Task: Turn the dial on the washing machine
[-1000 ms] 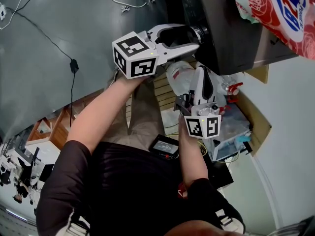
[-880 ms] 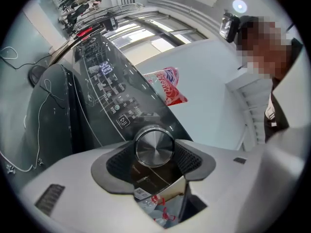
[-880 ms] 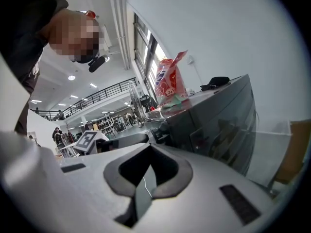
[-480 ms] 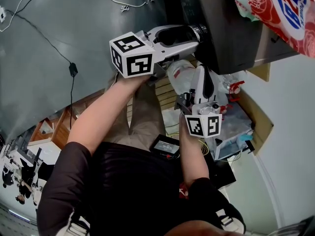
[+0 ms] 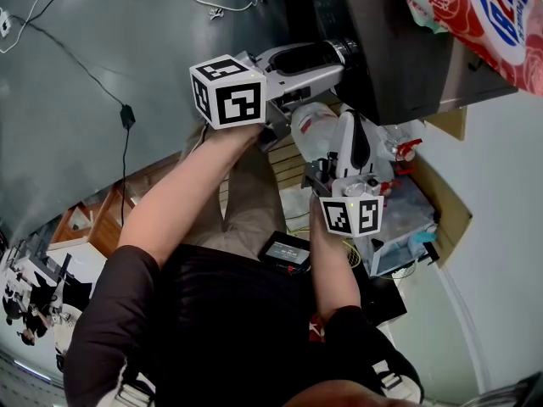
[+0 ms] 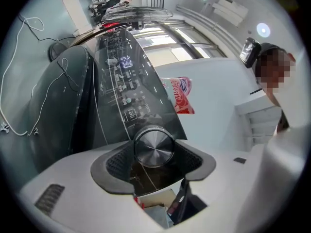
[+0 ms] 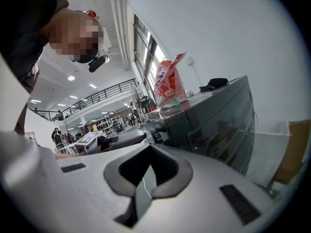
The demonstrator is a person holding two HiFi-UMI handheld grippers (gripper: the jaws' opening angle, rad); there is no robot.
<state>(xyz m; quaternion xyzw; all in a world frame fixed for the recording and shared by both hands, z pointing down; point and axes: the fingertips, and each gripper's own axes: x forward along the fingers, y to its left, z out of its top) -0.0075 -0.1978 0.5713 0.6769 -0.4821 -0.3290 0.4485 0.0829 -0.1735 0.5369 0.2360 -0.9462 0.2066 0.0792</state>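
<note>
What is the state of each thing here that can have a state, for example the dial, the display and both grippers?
left gripper, shut on the dial.
right gripper, shut, empty.
dial, gripped between the left jaws.
display, lit, showing digits.
bag, standing on top of the washing machine.

Grey floor (image 5: 102, 41) strewn with cables (image 5: 127, 115); white wall (image 7: 218, 28), tall windows (image 7: 143, 50), ceiling lights (image 7: 71, 77).

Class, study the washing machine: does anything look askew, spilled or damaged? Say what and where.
Nothing looks damaged or spilled. The dial sits squarely between the jaws of the left gripper; a red-and-white bag lies on top of the washing machine.
</note>
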